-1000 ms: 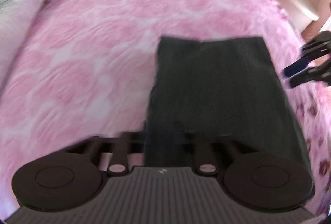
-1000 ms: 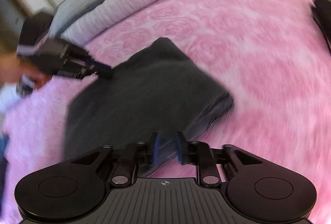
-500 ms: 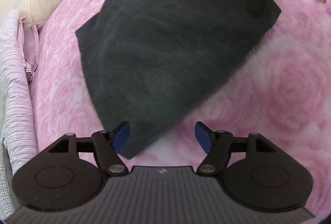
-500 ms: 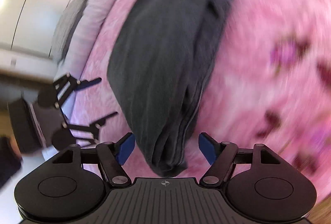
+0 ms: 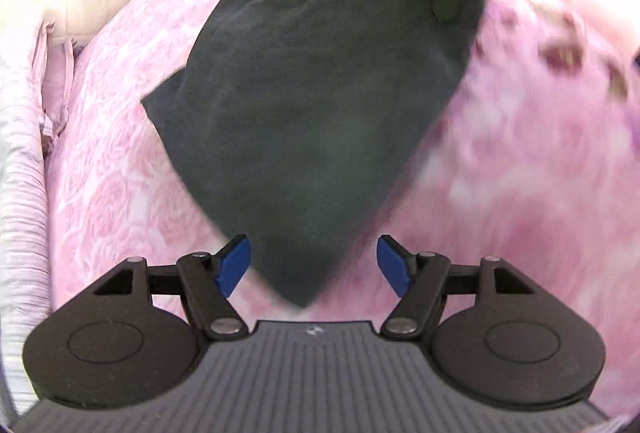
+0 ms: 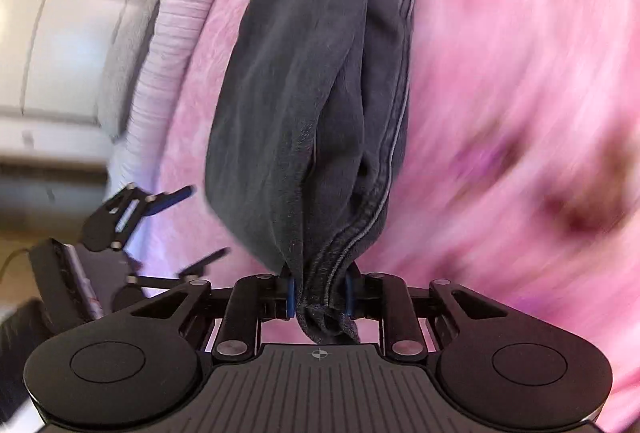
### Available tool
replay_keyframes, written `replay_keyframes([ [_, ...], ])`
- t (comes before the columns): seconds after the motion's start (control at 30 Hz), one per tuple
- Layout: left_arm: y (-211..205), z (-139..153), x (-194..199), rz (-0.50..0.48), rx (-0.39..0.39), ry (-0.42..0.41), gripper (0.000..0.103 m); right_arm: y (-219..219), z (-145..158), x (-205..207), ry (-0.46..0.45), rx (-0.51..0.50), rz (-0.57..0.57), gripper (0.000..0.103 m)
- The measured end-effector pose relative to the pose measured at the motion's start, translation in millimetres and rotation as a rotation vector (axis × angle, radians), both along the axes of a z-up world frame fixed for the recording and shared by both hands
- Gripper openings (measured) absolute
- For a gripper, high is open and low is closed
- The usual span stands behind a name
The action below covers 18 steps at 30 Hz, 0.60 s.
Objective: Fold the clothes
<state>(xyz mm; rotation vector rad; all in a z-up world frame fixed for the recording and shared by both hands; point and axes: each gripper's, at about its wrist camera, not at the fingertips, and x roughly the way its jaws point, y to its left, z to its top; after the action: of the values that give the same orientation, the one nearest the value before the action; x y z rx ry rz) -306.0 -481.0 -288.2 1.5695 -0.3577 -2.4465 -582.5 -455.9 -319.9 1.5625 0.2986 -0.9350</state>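
Bare pink bedspread point(image 5: 520, 161) lies open right of the folded garment point(image 5: 312, 105).

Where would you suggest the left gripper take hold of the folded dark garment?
Take the near pointed corner of the dark garment, straight ahead between the open left gripper pads. The right gripper has just closed on the opposite corner.

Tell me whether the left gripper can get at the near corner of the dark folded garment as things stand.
Probably yes. The left gripper stands open with the dark folded garment's corner already lying between its fingers, nothing blocking. The right gripper pinches the far end.
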Motion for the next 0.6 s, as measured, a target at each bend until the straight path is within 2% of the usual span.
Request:
replay_keyframes([
  [0.13,-13,21,-33,0.037,0.048,0.065,0.066,-35,31,-92,0.157,-0.004,0.103,0.022],
  [0.23,-36,38,-54,0.089,0.078,0.123,0.066,-52,45,-149,0.215,-0.038,0.074,0.026],
  [0.27,-47,42,-61,0.110,0.087,0.139,0.067,-47,47,-153,0.218,-0.056,0.036,0.027],
  [0.33,-76,47,-75,0.169,0.114,0.163,0.069,-35,50,-162,0.224,-0.092,-0.039,0.038],
  [0.43,-133,40,-94,0.324,0.196,0.190,0.073,1,45,-149,0.189,-0.174,-0.198,0.053],
  [0.53,-189,24,-109,0.493,0.316,0.206,0.073,23,44,-150,0.175,-0.220,-0.360,0.058],
  [0.6,-218,9,-116,0.577,0.419,0.212,0.073,35,47,-148,0.196,-0.204,-0.481,0.059],
])
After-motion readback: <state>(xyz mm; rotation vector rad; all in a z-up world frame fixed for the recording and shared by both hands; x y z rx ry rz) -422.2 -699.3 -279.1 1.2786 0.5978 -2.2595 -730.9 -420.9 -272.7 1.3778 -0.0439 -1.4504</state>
